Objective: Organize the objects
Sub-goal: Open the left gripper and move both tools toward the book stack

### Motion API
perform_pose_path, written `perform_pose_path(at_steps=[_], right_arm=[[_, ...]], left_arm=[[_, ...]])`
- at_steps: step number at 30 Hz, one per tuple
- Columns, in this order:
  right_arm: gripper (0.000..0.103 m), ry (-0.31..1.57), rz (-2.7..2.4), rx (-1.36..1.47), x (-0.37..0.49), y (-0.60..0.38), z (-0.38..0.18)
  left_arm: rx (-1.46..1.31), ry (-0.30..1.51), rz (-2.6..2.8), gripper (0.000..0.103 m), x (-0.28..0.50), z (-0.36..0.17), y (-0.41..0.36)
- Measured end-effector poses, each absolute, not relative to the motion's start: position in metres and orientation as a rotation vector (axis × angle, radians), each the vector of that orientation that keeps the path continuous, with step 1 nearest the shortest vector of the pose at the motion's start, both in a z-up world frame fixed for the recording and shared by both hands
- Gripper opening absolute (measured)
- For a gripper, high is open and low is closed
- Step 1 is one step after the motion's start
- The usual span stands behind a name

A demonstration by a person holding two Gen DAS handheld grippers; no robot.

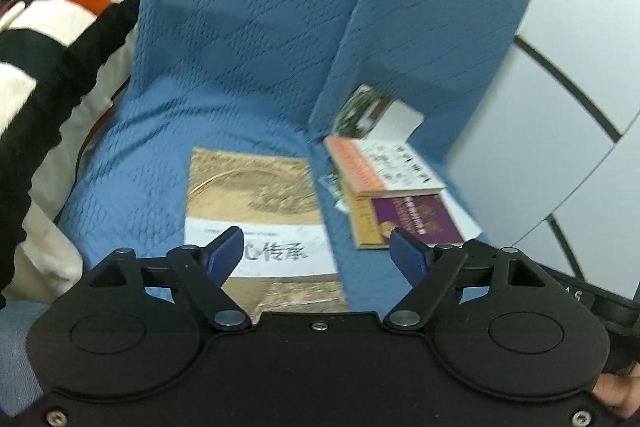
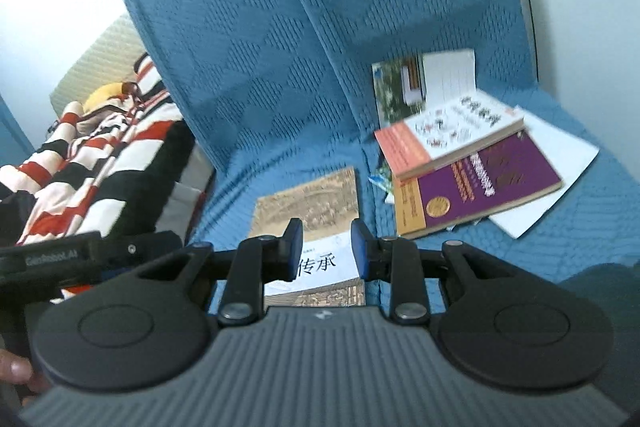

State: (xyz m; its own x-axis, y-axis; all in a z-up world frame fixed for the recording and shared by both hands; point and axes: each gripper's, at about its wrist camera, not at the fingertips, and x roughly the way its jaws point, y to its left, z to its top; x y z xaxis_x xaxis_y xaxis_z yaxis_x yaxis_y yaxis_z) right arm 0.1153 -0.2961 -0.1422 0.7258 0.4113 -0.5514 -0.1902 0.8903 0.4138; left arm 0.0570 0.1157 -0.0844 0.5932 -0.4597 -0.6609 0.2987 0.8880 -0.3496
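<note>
Both views are smeared, so we cannot read the small print on the gold book (image 1: pixel 256 195) or the titles on the purple book (image 2: pixel 488 183). Its near edge disappears behind the left claw (image 1: pixel 318 253). The striped blanket (image 1: pixel 60 7) runs off the picture's edge.
</note>
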Motion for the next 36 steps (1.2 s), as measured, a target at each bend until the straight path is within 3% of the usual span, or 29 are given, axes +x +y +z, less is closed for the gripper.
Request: perform_pose_path(at_steps=[5,16,19,22,23,24,26,36], right_arm=[[0.031,0.657,0.342,0.328,0.092,-0.306,-0.125],[0.034,0.679,0.297,0.318,0.054,-0.325,-0.111],[0.046,0.689,0.282,0.320,0.047,-0.328,-0.110],[0.046,0.700,0.275,0.325,0.044,-0.331,-0.111],[0.052,0.703,0.269,0.325,0.044,-0.333,-0.111],[0.067,0.705,0.265,0.330,0.045,-0.335,-0.112],[0.086,0.698,0.250,0.340,0.045,-0.339,-0.112],[0.083,0.695,0.212,0.345,0.059,-0.344,-0.125]], left_arm=[[-0.210,0.780,-0.478,0.099,0.033,-0.064,0.106],[-0.179,0.735,-0.479,0.102,-0.009,-0.033,0.093],[-0.182,0.739,-0.473,0.102,-0.016,-0.031,0.089],[-0.189,0.754,-0.489,0.102,-0.021,-0.032,0.085],[-0.183,0.754,-0.493,0.102,-0.022,-0.032,0.083],[-0.174,0.752,-0.487,0.102,-0.022,-0.033,0.081],[-0.162,0.748,-0.479,0.102,-0.021,-0.034,0.079],[-0.152,0.731,-0.496,0.102,0.006,-0.046,0.065]])
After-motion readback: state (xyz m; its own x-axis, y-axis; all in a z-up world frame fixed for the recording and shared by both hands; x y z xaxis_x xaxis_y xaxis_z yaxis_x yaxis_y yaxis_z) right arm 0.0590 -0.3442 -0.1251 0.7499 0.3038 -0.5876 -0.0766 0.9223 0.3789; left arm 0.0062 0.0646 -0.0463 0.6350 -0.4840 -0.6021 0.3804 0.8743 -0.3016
